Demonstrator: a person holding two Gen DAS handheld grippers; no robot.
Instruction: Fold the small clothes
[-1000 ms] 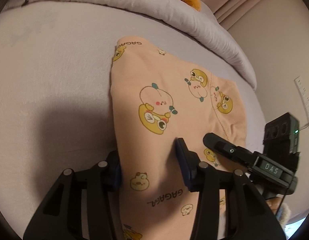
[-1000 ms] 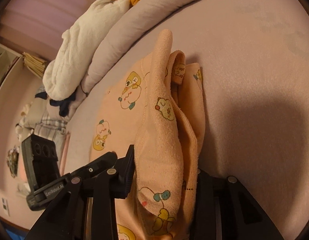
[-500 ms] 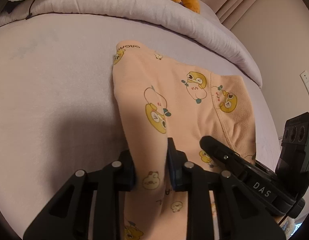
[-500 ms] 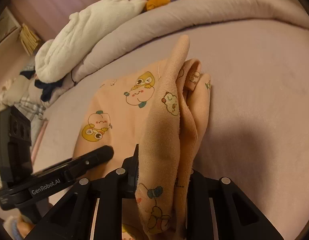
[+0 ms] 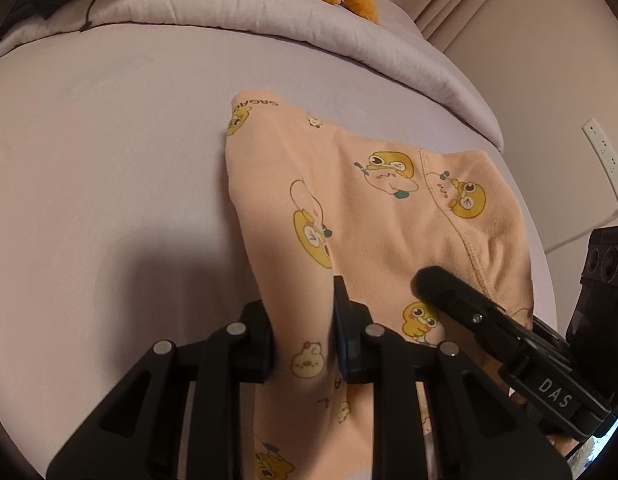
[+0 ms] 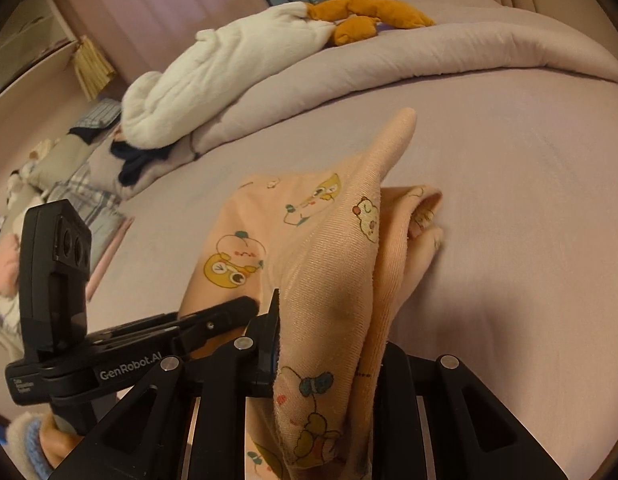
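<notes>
A small peach garment (image 5: 349,216) printed with yellow cartoon ducks lies partly on the lilac bed sheet (image 5: 109,160). My left gripper (image 5: 303,312) is shut on its near left edge and lifts it. My right gripper (image 6: 329,344) is shut on the bunched right side of the same garment (image 6: 333,264), which stands up in a ridge between the fingers. Each gripper shows in the other's view: the right one (image 5: 489,320) at the lower right, the left one (image 6: 157,340) at the lower left.
A rolled lilac duvet (image 5: 269,20) runs along the far side of the bed, with a white plush blanket (image 6: 213,80) and an orange soft toy (image 6: 369,12) on it. More clothes and pillows (image 6: 77,176) lie at the far left. A wall is at the right (image 5: 549,60).
My left gripper has closed on the garment's left edge. Both grippers have lifted and pulled back, raising the near part of the garment off the sheet.
</notes>
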